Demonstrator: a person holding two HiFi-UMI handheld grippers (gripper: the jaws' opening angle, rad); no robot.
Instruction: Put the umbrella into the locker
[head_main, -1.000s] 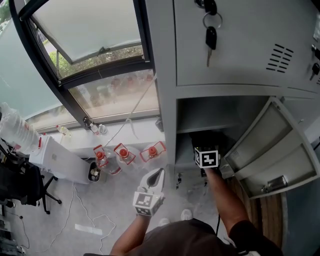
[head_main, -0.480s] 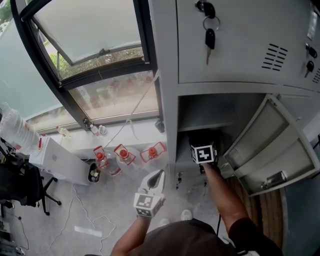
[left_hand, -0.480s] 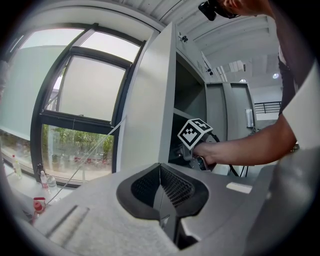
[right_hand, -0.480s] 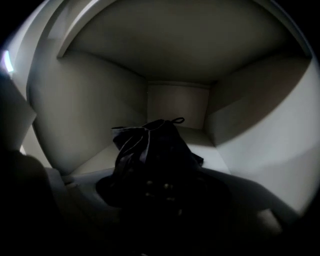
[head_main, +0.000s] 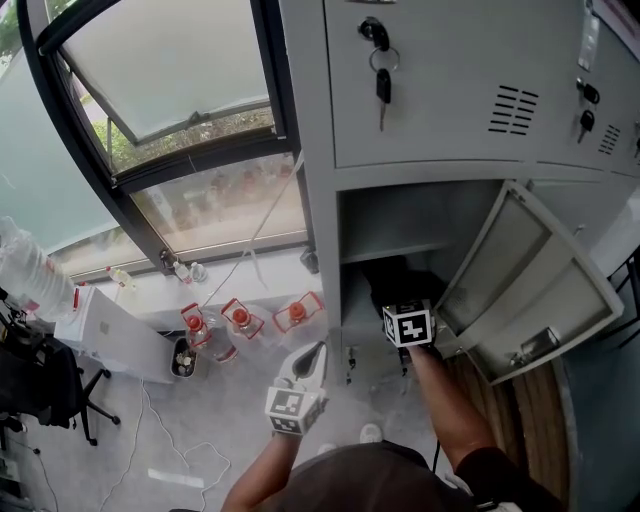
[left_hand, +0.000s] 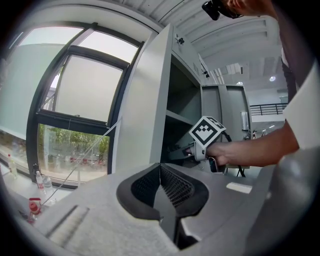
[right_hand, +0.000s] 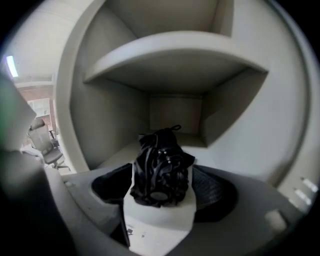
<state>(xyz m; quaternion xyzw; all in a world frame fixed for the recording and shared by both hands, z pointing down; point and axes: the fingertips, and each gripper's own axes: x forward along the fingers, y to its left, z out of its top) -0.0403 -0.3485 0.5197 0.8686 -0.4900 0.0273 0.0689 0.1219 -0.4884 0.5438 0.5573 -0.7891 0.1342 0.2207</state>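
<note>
The folded black umbrella (right_hand: 160, 170) lies on the floor of the open lower locker compartment (right_hand: 115, 125), under its shelf (right_hand: 170, 55). From the head view it shows as a dark bundle (head_main: 398, 278) inside the opening. My right gripper (right_hand: 163, 169) is at the compartment mouth (head_main: 405, 312). Its jaws are opening, with the umbrella's near end still between the pads and not squeezed. My left gripper (head_main: 318, 350) hangs lower left of the locker, shut and empty (left_hand: 160, 167). The locker door (head_main: 540, 290) stands swung open to the right.
Keys (head_main: 380, 75) hang from the shut door above. Bottles with red caps (head_main: 240, 320) stand on the floor under the window (head_main: 200, 180). A white box (head_main: 110, 335) and an office chair (head_main: 40, 390) are at the left, and cables lie on the floor.
My right gripper has drawn back from inside the compartment toward me. The umbrella stays in the locker. My left gripper has kept its place.
</note>
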